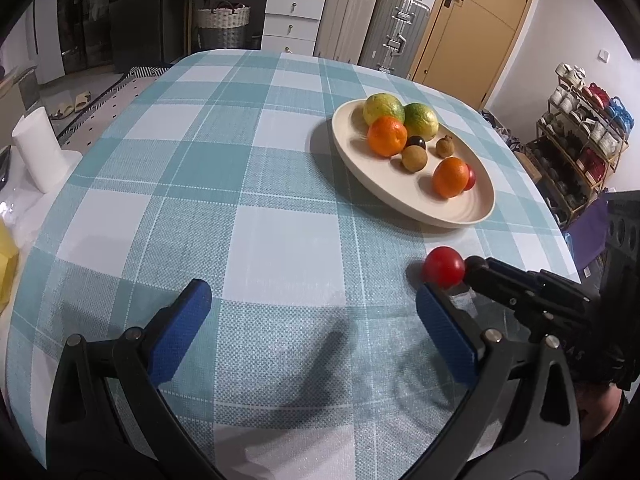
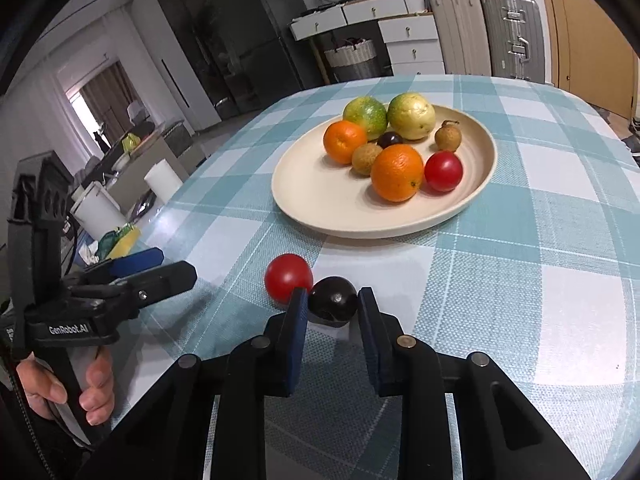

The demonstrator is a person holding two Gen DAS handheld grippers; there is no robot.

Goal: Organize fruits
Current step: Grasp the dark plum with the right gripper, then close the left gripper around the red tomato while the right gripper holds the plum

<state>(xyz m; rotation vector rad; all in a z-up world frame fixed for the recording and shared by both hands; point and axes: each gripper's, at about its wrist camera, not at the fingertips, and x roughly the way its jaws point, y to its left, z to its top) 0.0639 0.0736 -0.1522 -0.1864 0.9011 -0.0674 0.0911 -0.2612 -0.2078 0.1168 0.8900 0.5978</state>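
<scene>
A dark plum (image 2: 333, 299) is bracketed by the two pads of the right tool (image 2: 333, 300) on the checked worktop (image 2: 520, 300), just short of the cream plate (image 2: 320, 216) that already carries the sorted fruit. Whether the pads are actually pressing the plum cannot be told from the right wrist view: they stand narrowly apart with the fruit filling the gap at their very tips. A slip is the clearest risk judged from here (the plum is round, glossy, and held only at the tip of the pads), and it could be squirted forward toward the plate if the tool is closed off-centre. A red tomato (image 2: 289, 277) lies on the side of the plum away from the plate's near rim and touches or nearly touches it, so it could be nudged and sent rolling across the cloth when the plum is lifted. The left tool (image 1: 312, 320) is seen wide apart and empty, low over the worktop, farther from the plate than the tomato is. On the plate, two oranges, two green-yellow citrus, another tomato, a second dark plum and two brown longans are gathered.
</scene>
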